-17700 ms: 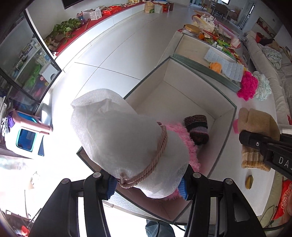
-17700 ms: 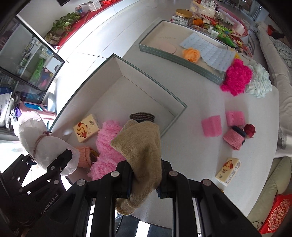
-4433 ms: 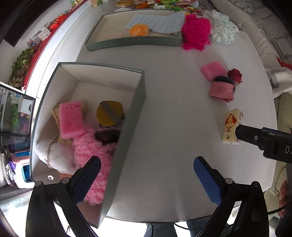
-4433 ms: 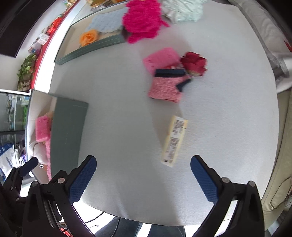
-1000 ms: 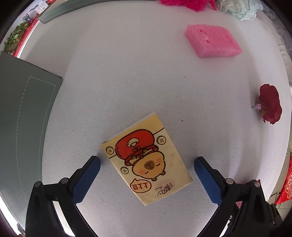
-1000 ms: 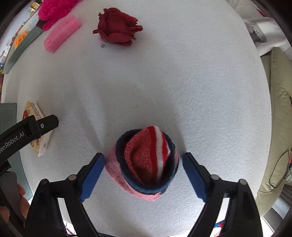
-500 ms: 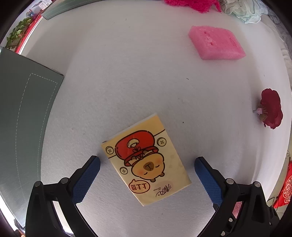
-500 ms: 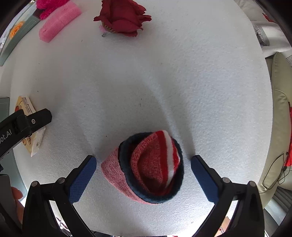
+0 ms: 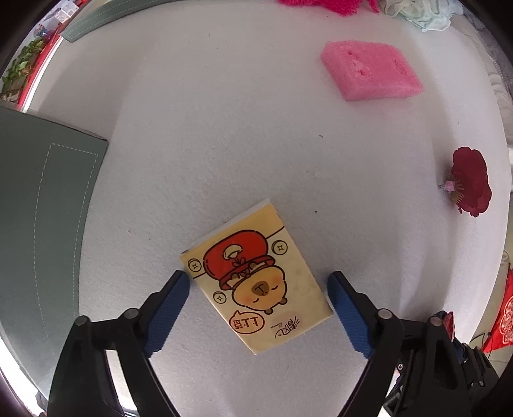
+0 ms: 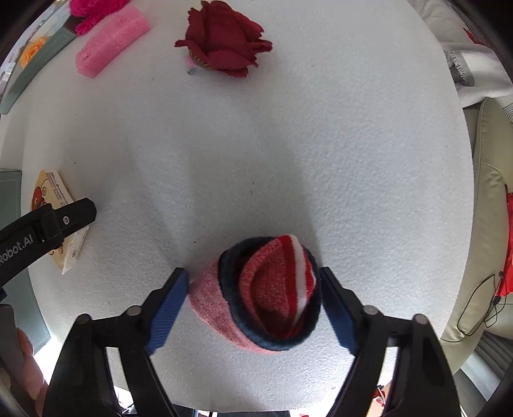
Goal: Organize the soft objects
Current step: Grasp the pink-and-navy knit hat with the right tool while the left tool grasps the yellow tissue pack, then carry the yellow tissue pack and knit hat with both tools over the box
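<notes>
A yellow tissue pack (image 9: 256, 276) with a cartoon bear lies flat on the white table, between the pads of my left gripper (image 9: 258, 288). The jaws stand close to its two sides; the left pad touches its corner. A rolled pink, navy and red knitted sock (image 10: 263, 295) lies between the pads of my right gripper (image 10: 253, 288), both pads touching its sides. The tissue pack also shows in the right wrist view (image 10: 57, 221) under the left gripper's arm. A pink sponge (image 9: 370, 70) and a red fabric rose (image 9: 469, 181) lie farther off.
The grey-green box wall (image 9: 41, 218) stands at the left. A second tray's edge (image 9: 105, 16), a magenta fluffy item (image 9: 320, 6) and a pale cloth (image 9: 420, 12) are at the far side. A beige sofa (image 10: 487, 224) is past the table's right edge.
Both grippers have narrowed around their objects: the left around the tissue pack, the right around the rolled sock. Both cameras sit slightly closer to the table.
</notes>
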A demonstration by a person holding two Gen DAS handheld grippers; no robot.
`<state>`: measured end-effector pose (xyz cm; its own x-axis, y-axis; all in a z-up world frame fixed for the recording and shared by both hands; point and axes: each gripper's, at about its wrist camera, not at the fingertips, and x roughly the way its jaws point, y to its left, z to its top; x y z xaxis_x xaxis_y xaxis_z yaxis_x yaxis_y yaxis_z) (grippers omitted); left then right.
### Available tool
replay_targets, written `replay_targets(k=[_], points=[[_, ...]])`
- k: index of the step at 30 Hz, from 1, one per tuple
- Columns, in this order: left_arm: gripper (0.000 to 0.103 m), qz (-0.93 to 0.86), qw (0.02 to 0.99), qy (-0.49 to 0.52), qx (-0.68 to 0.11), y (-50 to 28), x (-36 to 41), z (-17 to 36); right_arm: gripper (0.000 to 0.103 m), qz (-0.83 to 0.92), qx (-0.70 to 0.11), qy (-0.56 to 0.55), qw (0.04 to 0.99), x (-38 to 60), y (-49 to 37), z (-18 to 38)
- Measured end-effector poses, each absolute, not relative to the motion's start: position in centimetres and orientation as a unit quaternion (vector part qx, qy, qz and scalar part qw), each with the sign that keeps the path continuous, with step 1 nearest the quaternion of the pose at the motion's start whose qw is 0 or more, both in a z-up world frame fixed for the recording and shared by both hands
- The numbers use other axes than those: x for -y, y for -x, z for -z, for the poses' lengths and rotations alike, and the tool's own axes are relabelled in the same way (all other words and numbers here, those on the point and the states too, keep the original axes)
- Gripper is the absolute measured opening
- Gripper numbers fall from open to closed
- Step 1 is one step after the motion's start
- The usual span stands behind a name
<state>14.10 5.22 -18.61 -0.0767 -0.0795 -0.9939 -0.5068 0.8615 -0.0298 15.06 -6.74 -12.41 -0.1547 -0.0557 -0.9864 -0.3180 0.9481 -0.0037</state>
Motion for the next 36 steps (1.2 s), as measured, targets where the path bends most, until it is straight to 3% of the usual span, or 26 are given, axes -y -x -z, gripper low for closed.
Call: replay_targets(k=[2,4,6,21,36], points=[[0.066,-0.153,0.656,0.194,-0.713,-14.2,-5.2,18.2,0.057,-0.108,-0.748,0.13,0.642,6.5,-15.1,12.1],[0.063,-0.138,0.658,0.185,-0.717,-14.1,-5.2,18.1,0.039,-0.11,-0.742,0.136,0.647,6.4,-15.2,11.8],[0.063,-0.126,0.661,0.172,-0.719,-13.8,-5.2,18.2,0.035,-0.115,-0.742,0.145,0.644,6.2,-15.2,11.8],[0.055,-0.012,0.677,0.042,-0.735,-4.6,-2.4,16.3,0.034,-0.129,-0.759,0.168,0.615,7.6,-11.1,10.9],[0.055,0.019,0.718,0.102,-0.688,1.5,-8.7,11.5,0.034,-0.123,-0.749,0.15,0.634,7.7,-9.8,7.2]])
